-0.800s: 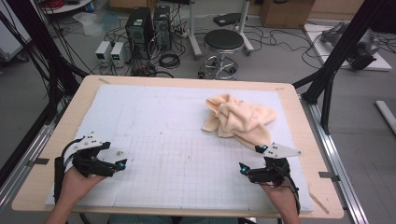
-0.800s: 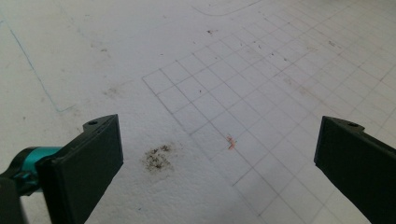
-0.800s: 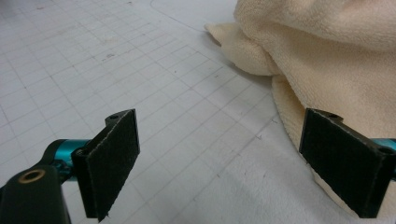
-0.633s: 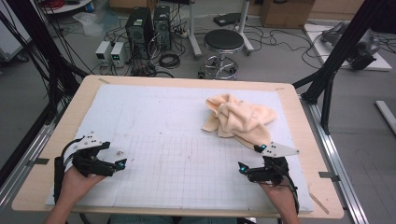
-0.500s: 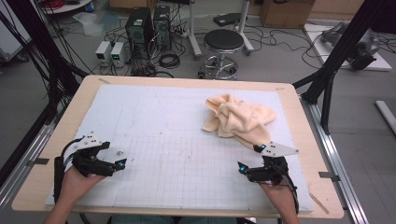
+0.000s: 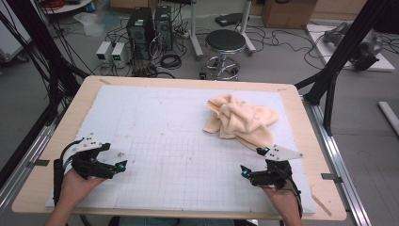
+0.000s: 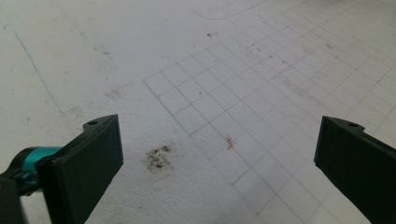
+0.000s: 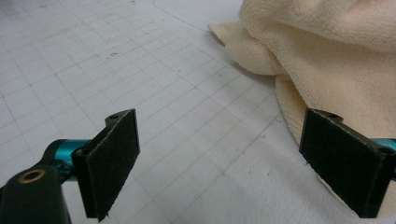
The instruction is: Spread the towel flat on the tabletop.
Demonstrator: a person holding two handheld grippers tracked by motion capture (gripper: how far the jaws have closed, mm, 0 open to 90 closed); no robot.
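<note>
A crumpled cream towel (image 6: 241,119) lies on the white gridded mat (image 6: 169,117), toward the back right. My right gripper (image 6: 255,162) rests near the front right of the mat, just in front of the towel's near edge, jaws wide apart with nothing between them. In the right gripper view the towel (image 8: 327,46) fills the upper right and runs behind the right jaw, while the right gripper (image 8: 219,158) hovers over bare grid. My left gripper (image 6: 114,158) sits at the front left, open and empty. In its own view the left gripper (image 7: 219,154) spans stained mat.
The mat covers a wooden table (image 6: 301,122) with a bare wood border. A dark smudge (image 7: 159,157) marks the mat by the left gripper. Behind the table stand a round stool (image 6: 226,42), computer towers (image 6: 150,28) and cables on the floor.
</note>
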